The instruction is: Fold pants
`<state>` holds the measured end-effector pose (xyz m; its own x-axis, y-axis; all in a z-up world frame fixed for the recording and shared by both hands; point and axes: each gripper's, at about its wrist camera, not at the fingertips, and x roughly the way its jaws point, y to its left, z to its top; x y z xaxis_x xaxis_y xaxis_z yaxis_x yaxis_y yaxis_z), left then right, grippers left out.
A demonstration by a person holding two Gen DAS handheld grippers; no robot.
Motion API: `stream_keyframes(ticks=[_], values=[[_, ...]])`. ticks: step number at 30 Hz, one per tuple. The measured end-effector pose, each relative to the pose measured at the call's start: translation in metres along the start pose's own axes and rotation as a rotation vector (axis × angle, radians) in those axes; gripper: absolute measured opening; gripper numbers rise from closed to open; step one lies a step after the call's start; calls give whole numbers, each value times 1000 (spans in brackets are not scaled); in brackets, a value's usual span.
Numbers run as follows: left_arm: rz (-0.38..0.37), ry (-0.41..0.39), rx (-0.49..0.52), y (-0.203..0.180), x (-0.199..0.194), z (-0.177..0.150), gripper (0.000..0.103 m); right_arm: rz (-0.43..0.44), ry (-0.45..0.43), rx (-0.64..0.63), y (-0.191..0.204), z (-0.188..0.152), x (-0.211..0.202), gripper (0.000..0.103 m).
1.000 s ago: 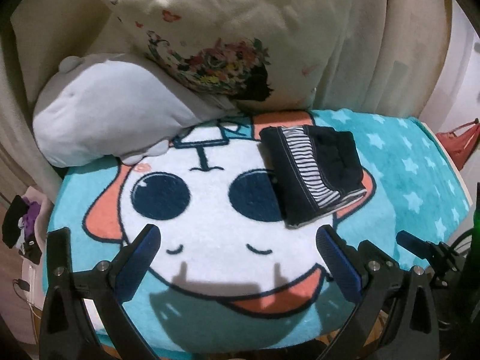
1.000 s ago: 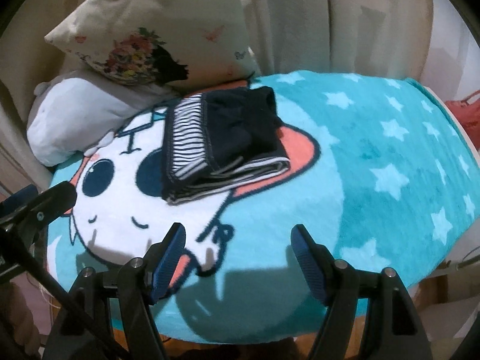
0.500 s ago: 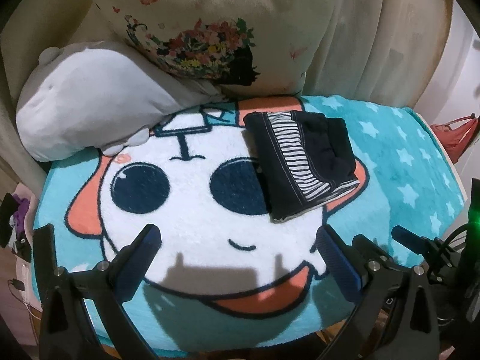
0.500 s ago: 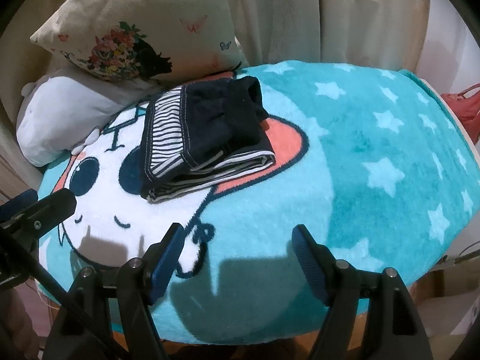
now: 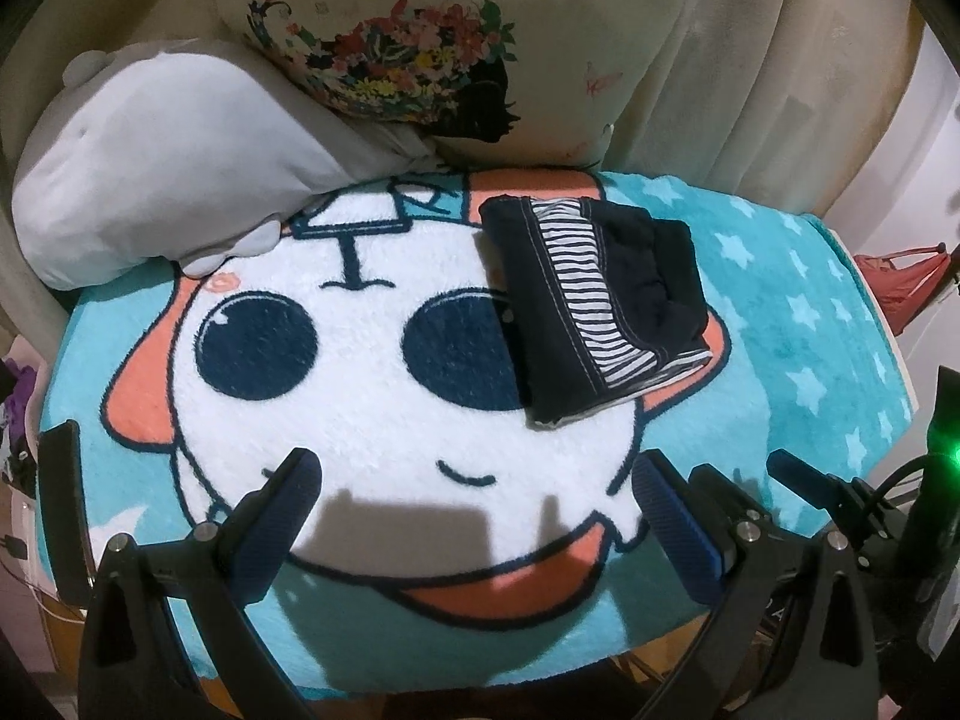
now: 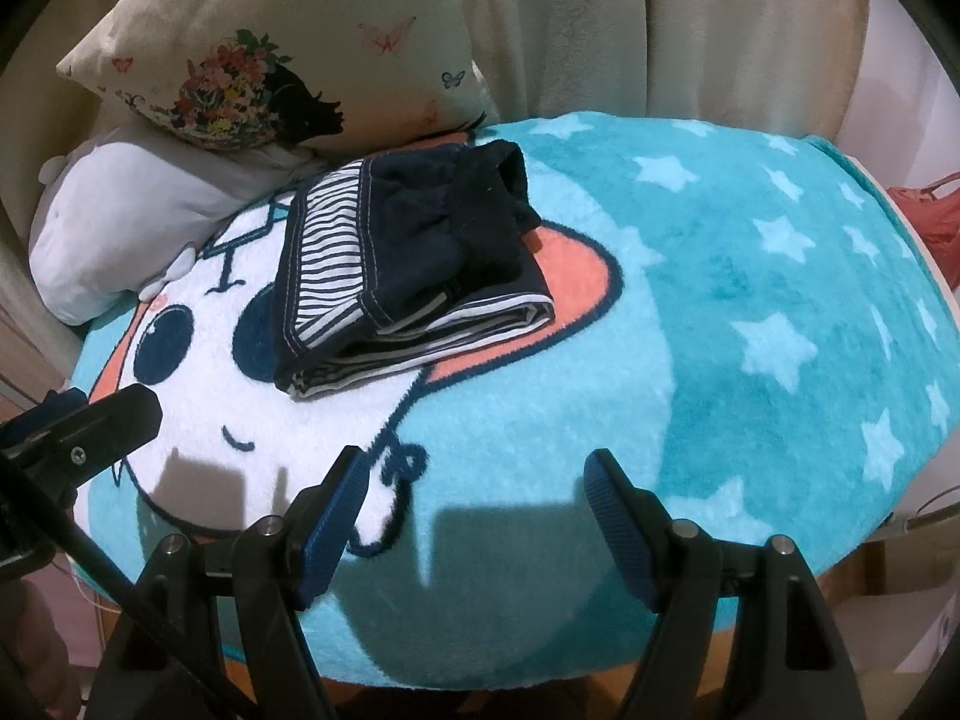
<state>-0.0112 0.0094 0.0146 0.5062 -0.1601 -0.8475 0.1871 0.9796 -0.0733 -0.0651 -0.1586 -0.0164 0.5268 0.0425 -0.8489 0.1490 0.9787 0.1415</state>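
Observation:
The pants [image 5: 600, 306] are dark navy with a striped lining, folded into a small flat stack on the teal cartoon blanket [image 5: 372, 396]. They also show in the right wrist view [image 6: 408, 258]. My left gripper [image 5: 474, 510] is open and empty, above the blanket's near edge, well short of the pants. My right gripper [image 6: 477, 504] is open and empty, also near the front edge, below and right of the pants. The left gripper's body shows at the left of the right wrist view [image 6: 90, 426].
A floral cushion [image 5: 420, 48] and a white plush pillow [image 5: 162, 162] lie at the back against beige curtains [image 6: 660, 24]. A red bag [image 5: 906, 276] sits off the right edge. The blanket [image 6: 750, 330] with stars drops off at front and right.
Both grippers have moved slightly closer and lower over the blanket. The pants stack lies unmoved. Both stay open.

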Motion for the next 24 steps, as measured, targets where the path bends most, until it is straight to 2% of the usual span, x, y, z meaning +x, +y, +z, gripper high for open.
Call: stream_keyframes(ticks=[11,17,19,21,23,24], values=[[-7,35,-32,7,9,-2,103,1,10,12,-3,0,5,79],[-103,88,-157,30,22,-4,102,11,-28,71,-30,20,4,80],[-138,103,-186,38,24,-2,96,34,-38,91,-42,33,6,80],[-162,121,-213,46,29,5,76,94,-46,126,-56,51,12,80],[-194,136,-249,51,37,11,67,165,-46,163,-66,67,20,81],[-211,138,-277,53,44,16,67,210,-41,181,-71,76,28,81]])
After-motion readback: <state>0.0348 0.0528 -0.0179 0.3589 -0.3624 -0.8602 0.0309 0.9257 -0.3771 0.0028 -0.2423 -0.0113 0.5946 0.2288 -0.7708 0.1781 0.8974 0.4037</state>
